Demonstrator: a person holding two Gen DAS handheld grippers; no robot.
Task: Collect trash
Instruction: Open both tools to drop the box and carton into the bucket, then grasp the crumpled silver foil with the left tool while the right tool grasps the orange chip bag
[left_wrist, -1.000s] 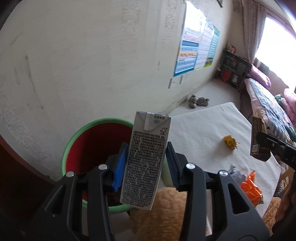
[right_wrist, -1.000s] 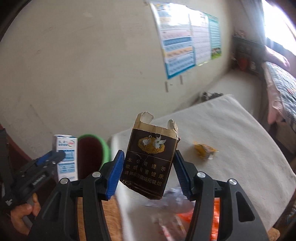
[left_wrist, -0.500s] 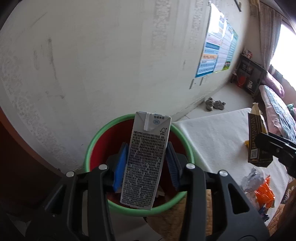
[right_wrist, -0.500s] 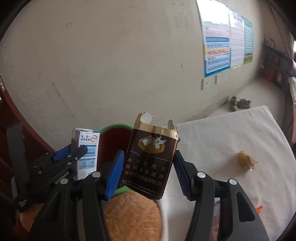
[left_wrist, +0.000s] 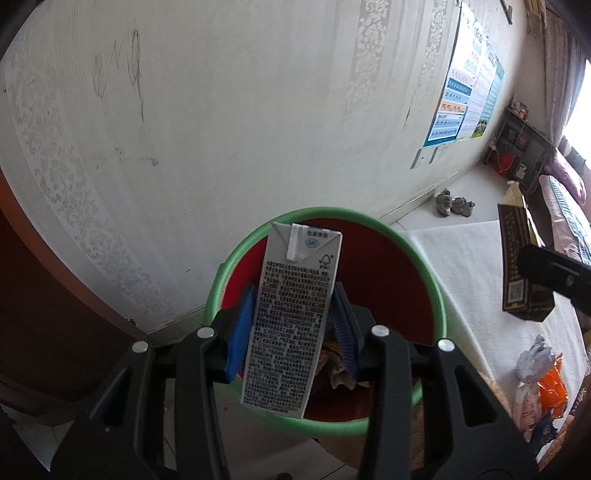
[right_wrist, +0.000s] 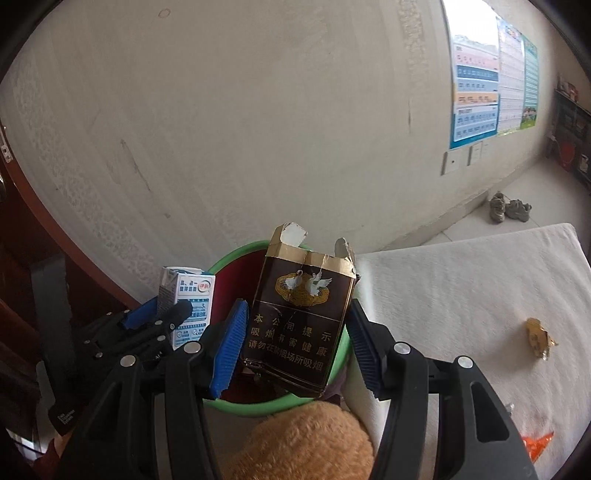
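My left gripper (left_wrist: 291, 328) is shut on a white milk carton (left_wrist: 291, 317), held upright right over the green-rimmed red bin (left_wrist: 436, 295). Its blue pads press the carton's sides. Trash lies at the bin's bottom (left_wrist: 343, 373). My right gripper (right_wrist: 295, 339) is shut on a torn dark brown cigarette pack (right_wrist: 299, 321), above the bin's (right_wrist: 236, 258) right side. In the right wrist view the left gripper (right_wrist: 162, 317) with its carton (right_wrist: 188, 306) shows at the left. The cigarette pack (left_wrist: 521, 266) appears at the right of the left wrist view.
A white-covered table (right_wrist: 461, 295) lies to the right with a yellow wrapper (right_wrist: 539, 336), an orange wrapper (left_wrist: 552, 380) and crumpled paper (left_wrist: 535, 362). A tan furry cushion (right_wrist: 306, 443) sits below the bin. A wall (left_wrist: 221, 110) stands behind; shoes (right_wrist: 509, 210) lie on the floor.
Both grippers have swung left from over the table toward the bin, still holding their items. The carton now hangs over the bin's opening and the cigarette pack has reached its right edge.
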